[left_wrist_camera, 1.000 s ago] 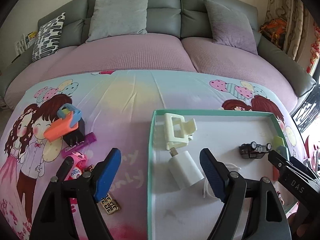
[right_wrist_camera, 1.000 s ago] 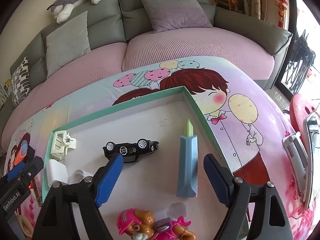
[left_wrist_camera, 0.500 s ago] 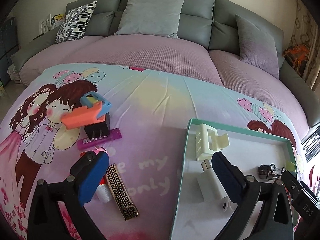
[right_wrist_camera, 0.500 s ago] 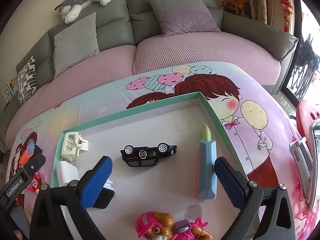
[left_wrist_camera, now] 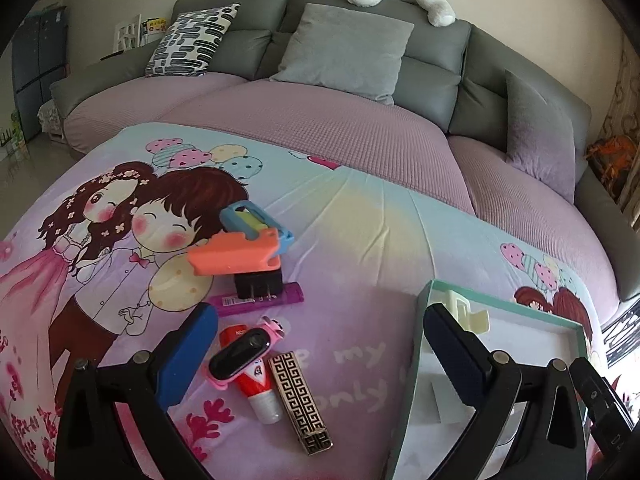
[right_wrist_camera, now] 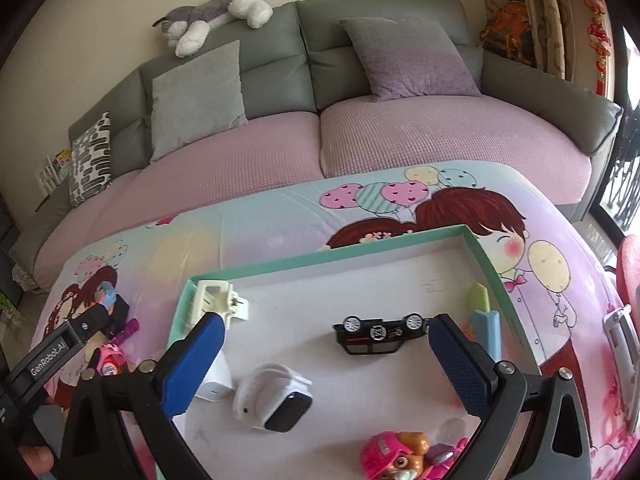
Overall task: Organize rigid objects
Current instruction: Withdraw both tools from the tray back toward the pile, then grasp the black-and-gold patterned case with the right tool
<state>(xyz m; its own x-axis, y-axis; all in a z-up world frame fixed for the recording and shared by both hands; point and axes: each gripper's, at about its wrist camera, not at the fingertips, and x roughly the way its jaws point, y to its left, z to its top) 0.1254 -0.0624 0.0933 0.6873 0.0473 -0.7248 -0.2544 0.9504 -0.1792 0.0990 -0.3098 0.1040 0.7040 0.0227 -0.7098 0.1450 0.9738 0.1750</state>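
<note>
My left gripper (left_wrist_camera: 320,354) is open and empty above loose items on the cartoon cloth: a pink kids' watch (left_wrist_camera: 240,354), a red-white tube (left_wrist_camera: 256,386), a patterned bar (left_wrist_camera: 300,396), a purple stick (left_wrist_camera: 256,300), a black plug (left_wrist_camera: 258,282) and an orange and blue clip (left_wrist_camera: 236,254). My right gripper (right_wrist_camera: 326,364) is open and empty over the green-rimmed tray (right_wrist_camera: 332,256). The tray holds a black toy car (right_wrist_camera: 380,334), a white smartwatch (right_wrist_camera: 274,398), a white charger (right_wrist_camera: 218,380), a cream hair claw (right_wrist_camera: 218,302), a blue-green block (right_wrist_camera: 484,322) and a pink pup figure (right_wrist_camera: 400,456).
A grey sofa with purple seat covers (left_wrist_camera: 340,120) and cushions curves behind the cloth-covered surface. A plush dog (right_wrist_camera: 216,18) lies on the backrest. The tray's corner shows in the left wrist view (left_wrist_camera: 428,292). The left gripper's body shows in the right wrist view (right_wrist_camera: 60,350).
My left gripper has swung left from over the tray to the loose items on the cloth. My right gripper has shifted left over the tray; the white smartwatch has come into its view.
</note>
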